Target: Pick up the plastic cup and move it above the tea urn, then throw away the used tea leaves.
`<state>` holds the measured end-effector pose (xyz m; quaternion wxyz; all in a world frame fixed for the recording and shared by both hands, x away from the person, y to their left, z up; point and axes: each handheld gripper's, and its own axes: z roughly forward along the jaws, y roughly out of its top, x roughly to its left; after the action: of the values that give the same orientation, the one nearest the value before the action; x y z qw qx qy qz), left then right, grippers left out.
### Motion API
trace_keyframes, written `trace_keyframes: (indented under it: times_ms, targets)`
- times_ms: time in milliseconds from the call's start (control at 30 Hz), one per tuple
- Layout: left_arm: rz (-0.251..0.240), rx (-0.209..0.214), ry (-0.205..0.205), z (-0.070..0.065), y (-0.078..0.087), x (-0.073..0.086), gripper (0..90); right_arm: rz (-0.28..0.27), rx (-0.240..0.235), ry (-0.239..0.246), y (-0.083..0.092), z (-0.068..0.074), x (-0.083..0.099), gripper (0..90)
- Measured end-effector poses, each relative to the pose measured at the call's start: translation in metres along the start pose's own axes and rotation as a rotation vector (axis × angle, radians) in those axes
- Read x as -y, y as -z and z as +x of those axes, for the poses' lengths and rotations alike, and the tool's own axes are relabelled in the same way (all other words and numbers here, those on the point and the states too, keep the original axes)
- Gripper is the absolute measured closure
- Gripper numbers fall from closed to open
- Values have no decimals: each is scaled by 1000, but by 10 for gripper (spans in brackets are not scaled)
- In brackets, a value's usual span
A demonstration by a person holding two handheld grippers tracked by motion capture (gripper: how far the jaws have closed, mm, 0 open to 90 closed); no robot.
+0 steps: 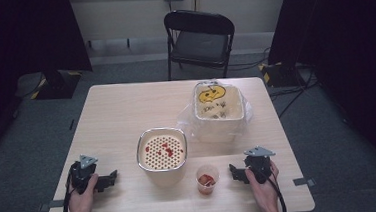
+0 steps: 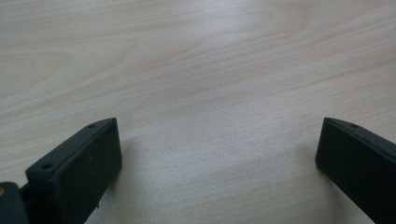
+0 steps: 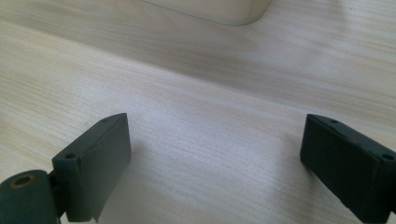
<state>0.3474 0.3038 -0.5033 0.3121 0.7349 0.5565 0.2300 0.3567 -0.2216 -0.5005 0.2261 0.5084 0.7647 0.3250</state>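
Note:
My left gripper (image 1: 112, 179) rests on the wooden table (image 1: 126, 105) near the front left, held by a hand. In the left gripper view its jaws stand wide apart over bare wood, so the left gripper (image 2: 219, 149) is open and holds nothing. My right gripper (image 1: 233, 172) lies near the front right, also in a hand. The right gripper (image 3: 215, 149) is open too, nothing between its jaws, with the base of a cream container (image 3: 219, 9) ahead of it.
A square colander bowl (image 1: 162, 150) with red bits in it sits at the front middle. A small clear cup (image 1: 207, 178) with red pieces stands left of the right gripper. A bag-lined bin (image 1: 218, 106) stands at the back right. A folding chair (image 1: 200, 40) is beyond the table.

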Motion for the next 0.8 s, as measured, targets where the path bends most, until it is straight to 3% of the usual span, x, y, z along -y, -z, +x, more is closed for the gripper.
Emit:
trace_keyframes:
  times_ms: [233,367,467,633,800]
  targets:
    - [0,0,0,0,0,0,0,1,6,-5,0,1,0,80]
    - [0,0,0,0,0,0,0,8,-9,-3,3,2,-1,141]
    - [0,0,0,0,0,0,0,16,-48,19,5,4,-3,141]
    - [0,0,0,0,0,0,0,24,-71,28,10,11,1,149]
    - [0,0,0,0,0,0,0,-3,-123,39,20,19,1,186]
